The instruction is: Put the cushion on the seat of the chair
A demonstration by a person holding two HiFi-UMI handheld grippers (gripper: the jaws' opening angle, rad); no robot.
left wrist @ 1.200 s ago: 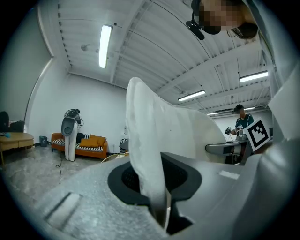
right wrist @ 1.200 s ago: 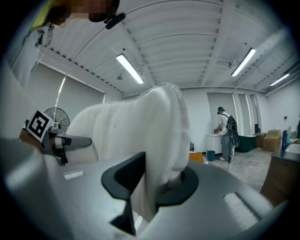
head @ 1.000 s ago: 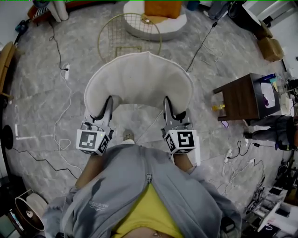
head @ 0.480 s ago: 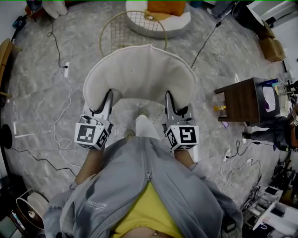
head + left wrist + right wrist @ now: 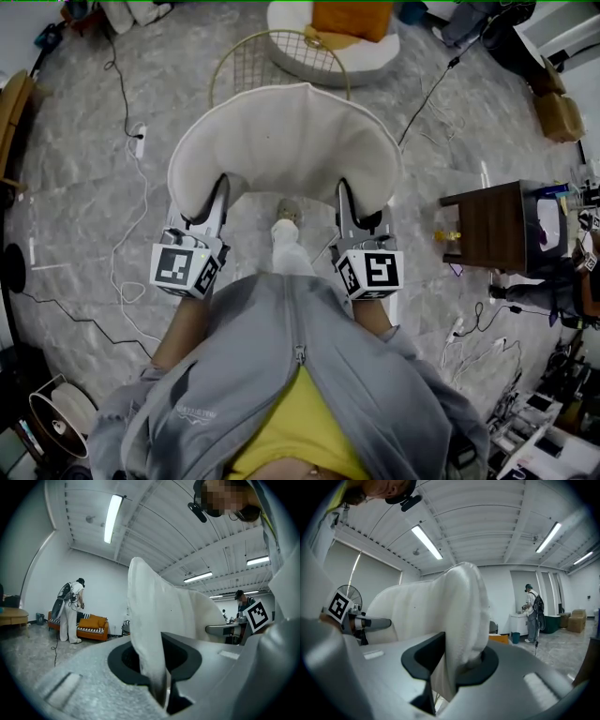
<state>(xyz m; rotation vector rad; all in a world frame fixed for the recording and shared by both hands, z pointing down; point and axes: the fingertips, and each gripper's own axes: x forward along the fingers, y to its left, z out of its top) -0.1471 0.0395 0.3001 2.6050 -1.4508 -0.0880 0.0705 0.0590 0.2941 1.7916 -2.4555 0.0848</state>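
A cream crescent-shaped cushion (image 5: 286, 145) hangs level in front of me, held at its two near ends. My left gripper (image 5: 217, 202) is shut on the cushion's left end (image 5: 154, 616), the fabric pinched between its jaws. The right gripper (image 5: 345, 202) is likewise shut on the right end (image 5: 454, 616). Beyond the cushion's far edge stands a gold wire chair (image 5: 246, 66), partly hidden by the cushion. Each gripper's own view shows its jaws, left (image 5: 161, 686) and right (image 5: 450, 681), with the cushion filling the gap.
A round white pouf with an orange pillow (image 5: 347, 33) sits behind the chair. A dark wooden side table (image 5: 492, 225) is at the right. Cables and a power strip (image 5: 141, 141) lie on the marble floor at left. A fan (image 5: 56, 422) stands at lower left. Other people stand far off.
I have walked forward with the cushion: the side table and floor slid toward me, and a leg has stepped out under the cushion. Both grips are unchanged.
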